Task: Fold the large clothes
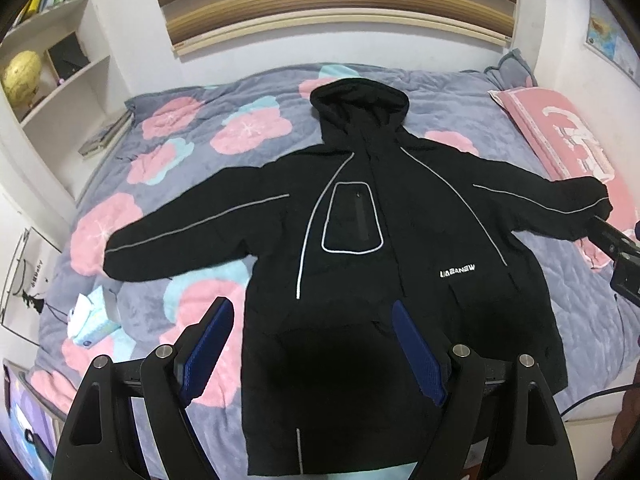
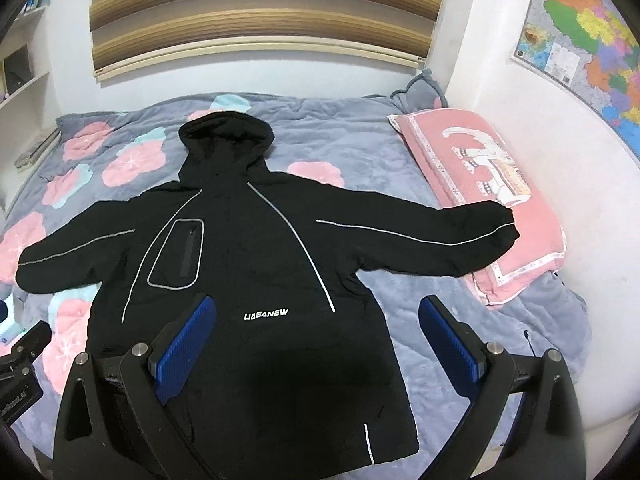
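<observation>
Blue pads [image 1: 212,344] fill the bottom of your left wrist view — your left gripper [image 1: 312,316] hangs with its jaws spread wide and nothing between them, poised over the lower front of the black hooded jacket [image 1: 360,240]. Your right gripper [image 2: 316,316] shows the same in its own view: fingers [image 2: 452,344] well apart, nothing pinched, tilted down over the jacket's hem area.

That jacket lies flat and face up on the bed [image 1: 460,112], unfolded. Its hood [image 1: 358,104] points to twelve o'clock toward the headboard wall, the hem to six o'clock, nearest you. One sleeve [image 1: 180,236] stretches out toward nine o'clock, the other sleeve [image 2: 420,236] toward three o'clock, its cuff resting on the pink pillow [image 2: 500,200]. Grey piping runs along both sleeves and down the chest, outlining a chest pocket [image 1: 352,220], and white lettering [image 2: 266,315] sits at the middle of the front.

At eight o'clock in the left view, a tissue pack [image 1: 90,320] lies on the flowered quilt, just beside the jacket's lower edge but apart from it. A map [image 2: 588,48] hangs on the wall at two o'clock in the right view — and a bookshelf [image 1: 52,60] stands at ten o'clock in the left one.
</observation>
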Tool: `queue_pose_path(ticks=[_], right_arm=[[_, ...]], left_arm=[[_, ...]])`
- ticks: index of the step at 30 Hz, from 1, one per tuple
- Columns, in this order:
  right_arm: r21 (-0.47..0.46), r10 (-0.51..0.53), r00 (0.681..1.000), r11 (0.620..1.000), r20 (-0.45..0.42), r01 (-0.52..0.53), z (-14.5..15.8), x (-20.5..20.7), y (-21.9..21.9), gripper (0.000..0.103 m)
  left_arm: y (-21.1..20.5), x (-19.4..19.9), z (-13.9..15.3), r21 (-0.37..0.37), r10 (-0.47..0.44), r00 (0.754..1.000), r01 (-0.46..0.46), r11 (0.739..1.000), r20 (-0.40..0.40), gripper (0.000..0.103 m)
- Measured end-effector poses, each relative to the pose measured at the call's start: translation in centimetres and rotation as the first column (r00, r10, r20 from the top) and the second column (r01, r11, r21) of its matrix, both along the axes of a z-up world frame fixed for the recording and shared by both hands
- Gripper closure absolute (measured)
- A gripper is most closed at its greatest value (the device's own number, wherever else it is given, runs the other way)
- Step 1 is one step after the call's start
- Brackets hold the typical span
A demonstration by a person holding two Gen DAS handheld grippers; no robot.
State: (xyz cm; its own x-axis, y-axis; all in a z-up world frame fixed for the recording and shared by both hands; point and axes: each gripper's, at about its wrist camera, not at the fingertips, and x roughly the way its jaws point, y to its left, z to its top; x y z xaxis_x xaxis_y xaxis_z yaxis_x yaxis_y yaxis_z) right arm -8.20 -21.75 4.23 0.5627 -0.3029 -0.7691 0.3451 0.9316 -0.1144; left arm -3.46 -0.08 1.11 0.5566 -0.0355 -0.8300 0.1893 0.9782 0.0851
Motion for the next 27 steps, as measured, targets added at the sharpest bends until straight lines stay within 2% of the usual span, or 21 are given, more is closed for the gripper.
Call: queue_pose_path(ticks=[10,17,19,22,27], right_arm=[[0.042,0.004,1.000,0.999,0.023,-0.005,-0.1,-0.5,-0.2,0.001],[0.036,-0.081,0.994,0.996,0.073,0.079,0.2,-1.3,-1.1,0.001],[0.056,-0.069,0.996,0.996,0.052,0.066,0.0,-1.1,-1.2,0.001],[0.037,-0.055,0.998,0.998,0.018,0.054,-0.5,-0.7,-1.1,0.001],[0.066,-0.034,0.999,0.997,0.006,0.033,-1.0,-0.6,-1.0,0.001]], left_arm=[[0.1,0.3,-0.2,-0.007,0.001,1.000,-0.001,1.000,-0.019,0.020],[0.1,0.4,-0.2,-0.004,-0.001,1.000,0.001,1.000,-0.014,0.020],[0.1,0.5,-0.3,-0.008,0.002,1.000,-0.002,1.000,-0.017,0.020],[0.1,0.5,-0.4,-0.006,0.002,1.000,-0.002,1.000,-0.018,0.020],[0.5,0.9,-0.7,-0.026,0.016,0.999,-0.017,1.000,-0.036,0.020]])
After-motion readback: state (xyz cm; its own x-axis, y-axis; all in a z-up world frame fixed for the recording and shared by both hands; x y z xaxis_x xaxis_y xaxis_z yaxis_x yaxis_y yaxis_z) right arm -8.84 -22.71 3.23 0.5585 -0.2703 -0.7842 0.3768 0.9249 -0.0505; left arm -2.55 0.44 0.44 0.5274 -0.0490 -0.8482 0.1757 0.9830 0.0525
